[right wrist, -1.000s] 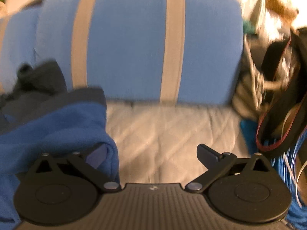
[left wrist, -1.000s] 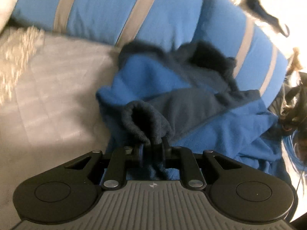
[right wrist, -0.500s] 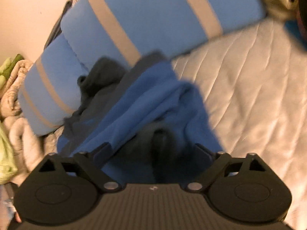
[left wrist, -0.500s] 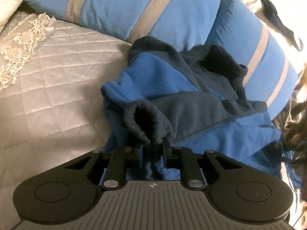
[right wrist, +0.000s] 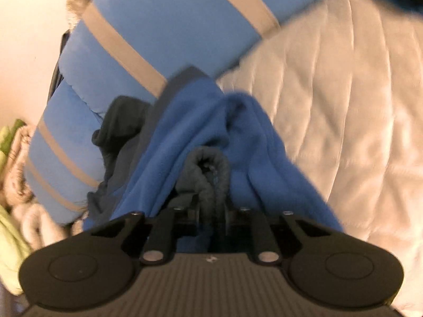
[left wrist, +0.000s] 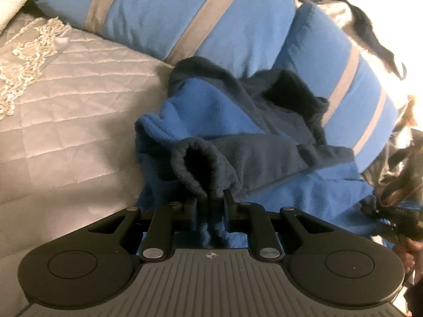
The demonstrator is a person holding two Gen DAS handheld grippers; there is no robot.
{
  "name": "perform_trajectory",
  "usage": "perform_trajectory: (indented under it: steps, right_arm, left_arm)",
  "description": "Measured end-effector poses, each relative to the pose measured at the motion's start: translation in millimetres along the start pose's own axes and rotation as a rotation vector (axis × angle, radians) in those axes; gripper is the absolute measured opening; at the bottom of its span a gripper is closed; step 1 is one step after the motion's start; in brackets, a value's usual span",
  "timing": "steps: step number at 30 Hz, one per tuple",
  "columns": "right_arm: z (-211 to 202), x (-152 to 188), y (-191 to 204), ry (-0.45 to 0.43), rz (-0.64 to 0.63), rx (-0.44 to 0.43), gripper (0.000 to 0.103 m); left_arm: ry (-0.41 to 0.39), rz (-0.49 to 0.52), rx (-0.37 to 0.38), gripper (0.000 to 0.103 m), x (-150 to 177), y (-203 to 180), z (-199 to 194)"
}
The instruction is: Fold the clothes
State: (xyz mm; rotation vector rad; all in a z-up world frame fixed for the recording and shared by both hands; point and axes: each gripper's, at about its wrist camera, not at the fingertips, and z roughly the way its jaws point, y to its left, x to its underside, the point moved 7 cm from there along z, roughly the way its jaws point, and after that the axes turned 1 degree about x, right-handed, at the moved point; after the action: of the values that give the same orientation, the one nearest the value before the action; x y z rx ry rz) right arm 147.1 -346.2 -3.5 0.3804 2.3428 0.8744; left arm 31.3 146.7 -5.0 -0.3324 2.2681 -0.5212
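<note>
A blue and navy fleece jacket [left wrist: 224, 113] lies crumpled on a quilted bedspread [left wrist: 68, 111], against two blue pillows. My left gripper [left wrist: 210, 200] is shut on a navy sleeve cuff [left wrist: 203, 166] of the jacket. In the right wrist view the same jacket [right wrist: 201, 121] hangs in folds, and my right gripper [right wrist: 211, 206] is shut on another dark grey-navy sleeve cuff [right wrist: 208, 169]. Both cuffs bunch up between the fingers, so the fingertips are partly hidden.
Two blue pillows with grey stripes [left wrist: 185, 15] [right wrist: 164, 26] lie behind the jacket. Lace trim [left wrist: 26, 52] edges the bedspread at left. Dark straps and clutter [left wrist: 396, 179] sit at right. Green and pale cloths [right wrist: 10, 211] lie at the left of the right wrist view.
My right gripper swung from open over bare bedspread to the jacket and closed on a sleeve cuff. My left gripper kept its hold on the other cuff and shifted slightly.
</note>
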Motion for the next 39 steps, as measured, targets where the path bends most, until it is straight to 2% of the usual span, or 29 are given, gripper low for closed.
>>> perform_trajectory:
  steps: [4, 10, 13, 14, 15, 16, 19, 22, 23, 24, 25, 26, 27, 30, 31, 34, 36, 37, 38, 39]
  right_arm:
    - [-5, -7, -3, -0.013, 0.024, 0.069, 0.015]
    - [-7, -6, -18, -0.007, 0.050, 0.138, 0.015]
    - [-3, -6, -25, 0.042, 0.064, 0.151, 0.016]
    - [-1, -6, -26, 0.056, 0.054, 0.151, 0.022]
    - [-1, -7, -26, 0.059, 0.045, 0.147, 0.036]
    - [0, -9, -25, 0.061, 0.038, 0.141, 0.046]
    - [-2, -17, -22, 0.032, 0.055, 0.081, 0.067]
    - [-4, -26, -23, -0.027, 0.088, 0.042, 0.069]
    - [-5, -30, -24, -0.050, 0.102, 0.035, 0.061]
    - [-7, -33, -26, -0.072, 0.114, 0.038, 0.047]
    - [-8, -36, -28, -0.087, 0.120, 0.078, 0.018]
    - [-11, -39, -31, -0.104, 0.124, 0.116, 0.005]
    - [-14, -41, -33, -0.122, 0.127, 0.150, 0.001]
    - [-27, -53, -47, -0.194, 0.103, 0.278, 0.000]
    - [-29, -57, -52, -0.189, 0.098, 0.289, 0.001]
    - [-34, -60, -60, -0.172, 0.128, 0.243, 0.007]
    - [-34, -54, -58, -0.148, 0.147, 0.201, 0.030]
    - [-34, -52, -51, -0.143, 0.128, 0.185, 0.056]
    - [-34, -50, -44, -0.143, 0.101, 0.170, 0.063]
    - [-35, -48, -37, -0.143, 0.073, 0.155, 0.064]
  left_arm:
    - [-0.026, 0.013, 0.012, 0.017, -1, -5, -2]
    - [-0.052, 0.009, -0.016, 0.017, -1, -4, -10]
    - [0.000, 0.026, -0.027, 0.017, 2, -2, -2]
    - [0.021, 0.025, -0.033, 0.019, 4, -1, 2]
    - [0.042, 0.023, -0.040, 0.020, 5, 1, 6]
    - [0.063, 0.021, -0.048, 0.020, 7, 2, 11]
    - [0.073, 0.004, -0.055, 0.021, 8, 3, 15]
    - [0.082, 0.007, -0.051, 0.026, 10, 0, 16]
    - [0.079, 0.012, -0.051, 0.026, 11, 0, 16]
    - [0.075, 0.016, -0.050, 0.026, 12, 0, 16]
    - [0.071, 0.020, -0.049, 0.026, 13, 0, 16]
    - [0.067, 0.024, -0.047, 0.026, 14, -1, 16]
    - [0.068, 0.015, -0.044, 0.026, 13, 0, 16]
    - [0.077, -0.015, -0.038, 0.026, 12, 2, 17]
    - [0.079, -0.018, -0.039, 0.026, 11, 2, 17]
    - [0.072, -0.022, -0.048, 0.029, 9, 1, 14]
    - [0.062, -0.029, -0.054, 0.033, 6, 0, 10]
    - [0.057, -0.033, -0.057, 0.033, 5, 0, 8]
    - [0.052, -0.036, -0.060, 0.033, 4, -1, 6]
    - [0.047, -0.040, -0.064, 0.033, 2, -1, 4]
